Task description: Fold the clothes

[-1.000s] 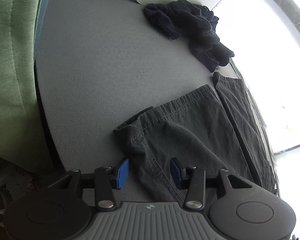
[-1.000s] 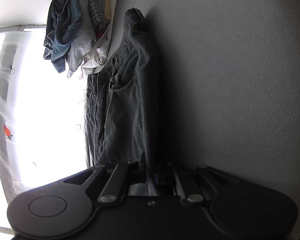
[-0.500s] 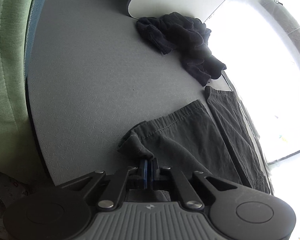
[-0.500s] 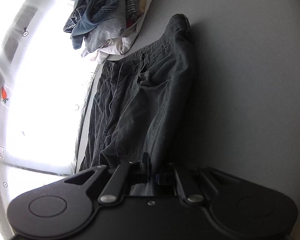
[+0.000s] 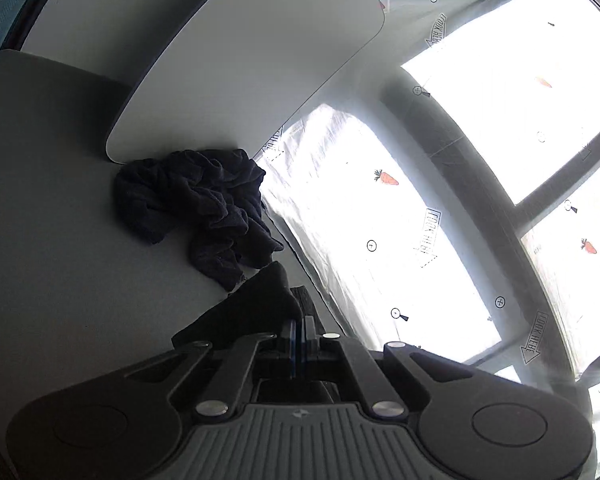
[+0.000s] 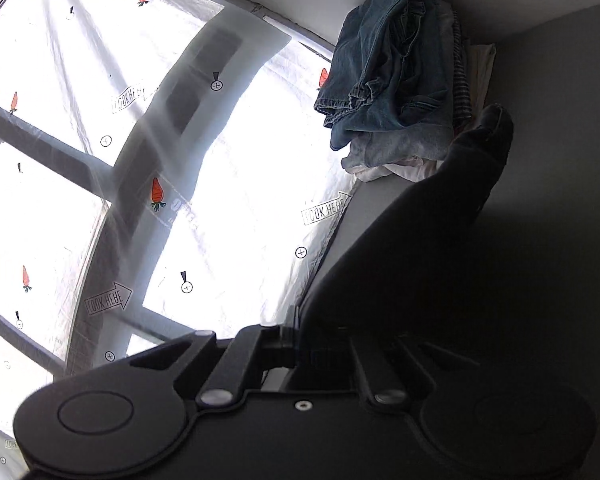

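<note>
I read the left gripper [image 5: 299, 334] as fully closed, its two blue pads pressed flat together on a fold of the dark trousers [image 5: 256, 308]; the cloth is a matte woven fabric, lifted off the grey table [image 5: 52, 240] into a peaked tent shape just ahead of the pads; the table top is a flat, finely textured grey sheet; near its far edge, towards the window, lies one crumpled black garment [image 5: 196, 204], soft and deeply creased, heaped in irregular folds and touching the rounded corner of a second, paler tabletop [image 5: 236, 64] that butts against the first; behind both runs a window covered with translucent plastic film [image 5: 440, 208] printed with small orange carrots, arrows and cross marks. From the right wrist view I read the right gripper [image 6: 300, 350] as closed too, its jaws pinched on the same trousers [image 6: 440, 232], which rise from the pads as one broad dark sheet, backlit and almost featureless, tapering to a narrow rounded end near the far corner of the table; beside that end stands one stack of folded clothes [image 6: 396, 92]; I count a blue denim piece on top, a paler denim under it, a striped layer and white fabric at the bottom; exact number of pieces I cannot tell.
</note>
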A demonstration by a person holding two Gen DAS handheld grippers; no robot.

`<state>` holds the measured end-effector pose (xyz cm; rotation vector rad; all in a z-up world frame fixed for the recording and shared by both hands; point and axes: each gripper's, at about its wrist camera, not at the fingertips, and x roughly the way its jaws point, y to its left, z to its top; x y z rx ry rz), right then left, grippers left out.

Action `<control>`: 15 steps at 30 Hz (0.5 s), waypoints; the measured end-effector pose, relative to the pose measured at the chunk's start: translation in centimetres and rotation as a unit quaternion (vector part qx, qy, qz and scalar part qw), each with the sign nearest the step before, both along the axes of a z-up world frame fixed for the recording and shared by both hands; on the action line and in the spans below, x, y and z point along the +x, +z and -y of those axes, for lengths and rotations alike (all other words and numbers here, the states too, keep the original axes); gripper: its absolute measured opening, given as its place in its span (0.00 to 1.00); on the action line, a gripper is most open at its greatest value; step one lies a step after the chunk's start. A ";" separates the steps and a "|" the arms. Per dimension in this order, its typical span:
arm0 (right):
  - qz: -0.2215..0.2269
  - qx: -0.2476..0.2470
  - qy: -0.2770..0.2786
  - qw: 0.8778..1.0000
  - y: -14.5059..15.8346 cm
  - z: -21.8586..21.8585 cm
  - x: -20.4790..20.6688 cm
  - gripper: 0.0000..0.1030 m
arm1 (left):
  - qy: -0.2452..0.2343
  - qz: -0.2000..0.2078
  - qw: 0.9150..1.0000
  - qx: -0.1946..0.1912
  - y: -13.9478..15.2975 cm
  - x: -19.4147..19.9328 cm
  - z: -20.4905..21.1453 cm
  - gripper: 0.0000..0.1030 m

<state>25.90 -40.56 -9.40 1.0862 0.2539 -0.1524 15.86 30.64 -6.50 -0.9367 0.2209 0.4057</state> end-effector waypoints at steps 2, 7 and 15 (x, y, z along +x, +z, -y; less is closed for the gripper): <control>0.011 -0.019 0.007 1.000 1.3 0.0 0.0 0.05 | -0.002 0.008 1.000 0.017 1.4 0.6 0.2 0.01; -0.025 -0.042 0.007 0.999 0.5 -0.3 0.9 0.05 | 0.000 -0.016 1.000 -0.009 -0.5 2.9 0.3 0.01; -0.045 -0.021 -0.006 0.999 -1.8 -0.2 2.8 0.05 | 0.001 -0.006 0.998 -0.057 -3.6 7.6 -0.8 0.01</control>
